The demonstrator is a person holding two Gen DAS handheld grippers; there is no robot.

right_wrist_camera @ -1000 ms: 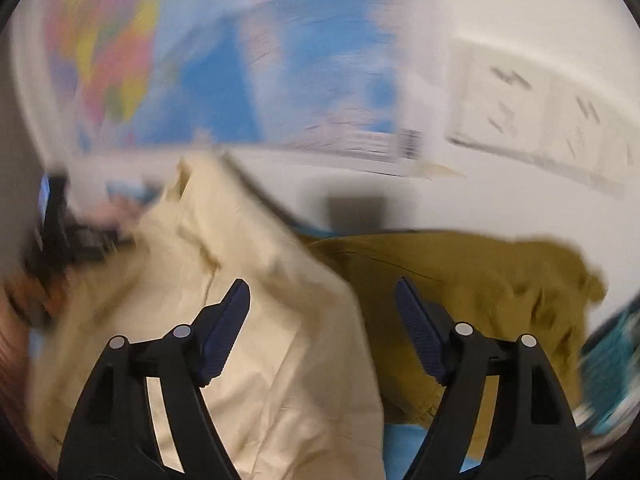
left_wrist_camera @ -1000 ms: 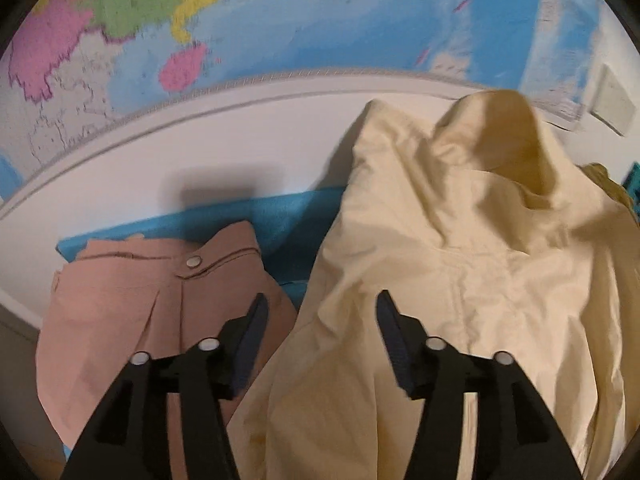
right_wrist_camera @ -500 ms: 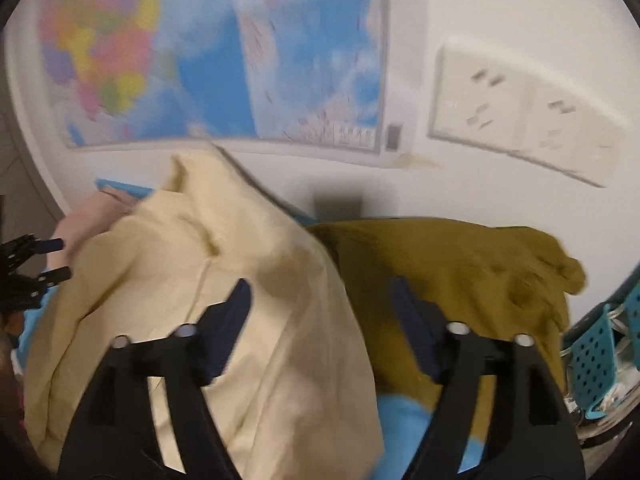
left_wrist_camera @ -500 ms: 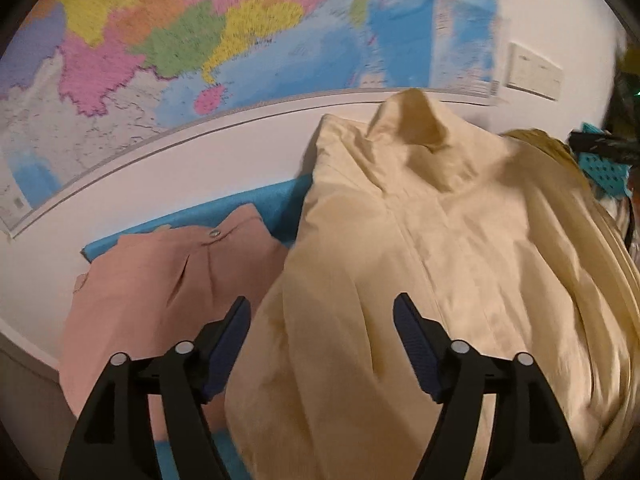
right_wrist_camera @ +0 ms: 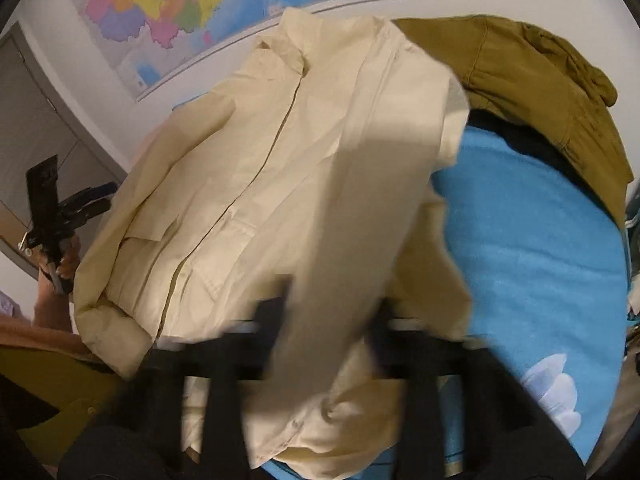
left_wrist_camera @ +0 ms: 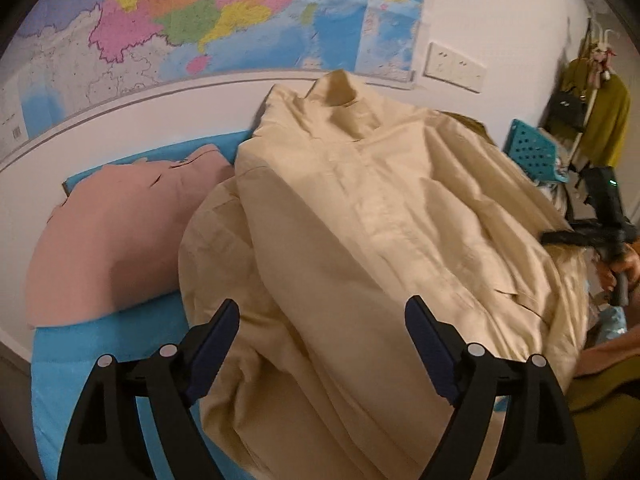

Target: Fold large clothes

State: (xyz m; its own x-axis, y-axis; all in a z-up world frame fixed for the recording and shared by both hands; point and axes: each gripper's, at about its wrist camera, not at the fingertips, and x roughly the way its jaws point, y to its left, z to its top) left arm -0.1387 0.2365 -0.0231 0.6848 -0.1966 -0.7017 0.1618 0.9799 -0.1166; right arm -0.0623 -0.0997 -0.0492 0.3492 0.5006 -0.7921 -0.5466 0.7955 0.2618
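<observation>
A large cream shirt [left_wrist_camera: 360,216] lies front up on a blue blanket [left_wrist_camera: 100,344], collar toward the wall. It also shows in the right wrist view [right_wrist_camera: 260,168]. My left gripper [left_wrist_camera: 322,332] is open and empty above the shirt's lower left part. My right gripper [right_wrist_camera: 328,316] is blurred, its fingers spread wide, with a strip of cream cloth [right_wrist_camera: 360,220] lying between and over them. Whether it holds the cloth I cannot tell. The left gripper also shows at the left edge of the right wrist view [right_wrist_camera: 86,202].
A folded pink garment [left_wrist_camera: 116,232] lies left of the shirt. An olive-brown garment [right_wrist_camera: 532,80] lies crumpled at the back right. A map hangs on the wall [left_wrist_camera: 200,28] behind. A teal basket [left_wrist_camera: 536,152] stands at the right.
Both grippers pulled back and rose, so more of the shirt shows. The left gripper opened wider. A strip of the cream shirt now lies across the right gripper.
</observation>
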